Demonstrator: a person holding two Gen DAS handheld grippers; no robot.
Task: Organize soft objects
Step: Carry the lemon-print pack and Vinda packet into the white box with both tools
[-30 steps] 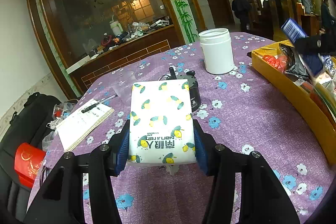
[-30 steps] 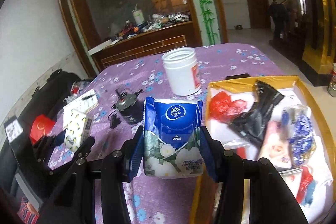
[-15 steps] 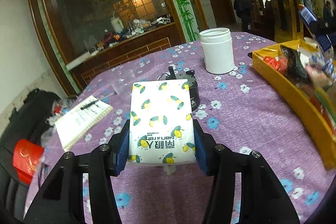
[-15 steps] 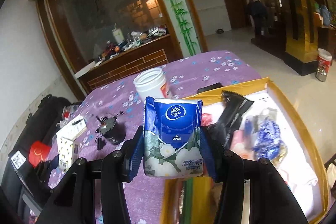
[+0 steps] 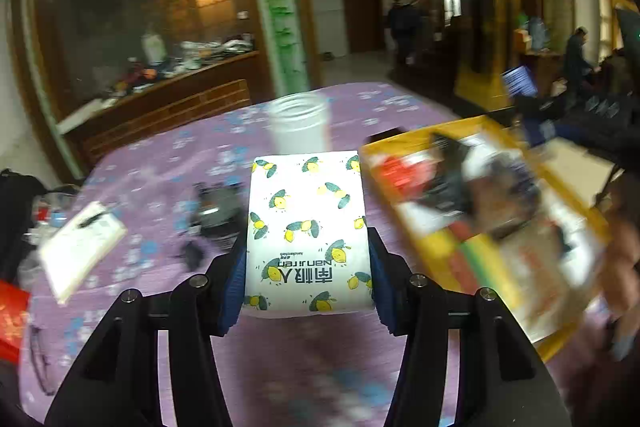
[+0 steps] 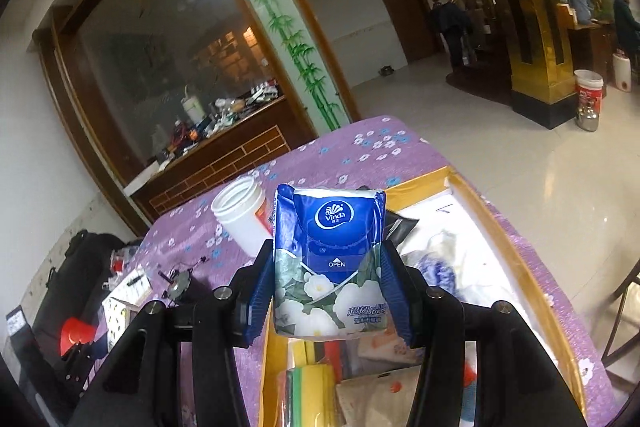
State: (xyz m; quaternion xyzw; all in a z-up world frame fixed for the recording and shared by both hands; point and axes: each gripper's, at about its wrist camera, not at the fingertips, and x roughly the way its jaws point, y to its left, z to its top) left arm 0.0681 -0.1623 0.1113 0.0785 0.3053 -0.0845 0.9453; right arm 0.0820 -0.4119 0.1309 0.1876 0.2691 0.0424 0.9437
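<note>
Paper-soft packs in both claws, 2 of them, each pinched at its sides between blue pads. Left gripper (image 5: 307,283) pinches the lemon-print tissue pack (image 5: 306,227), which fills the centre of the left view; right gripper (image 6: 329,301) pinches the blue Vinda tissue pack (image 6: 329,263), centre of the right view. What changed over the last second: both views have swung toward the yellow tray (image 5: 486,269). In the left view the tray sat at the far right edge a second ago; now it spreads across the right half, heavily blurred, with the white jar (image 5: 297,123) directly above the lemon pack instead of off to its right. In the right view the tray (image 6: 532,287) was at lower right; now it lies under and behind the Vinda pack, and the frame tilts, so the purple flowered tablecloth (image 6: 192,239) slopes down to the lower left. Grip on both packs looks the same as before, no slip that I can see. Tray already holds a jumble: red, black and blue-white soft items, and a yellow-green bundle at the bottom of the right view. My reading: both packs are being carried to the tray, the right one nearly over it and closer to release, the left one short of the rim.
</note>
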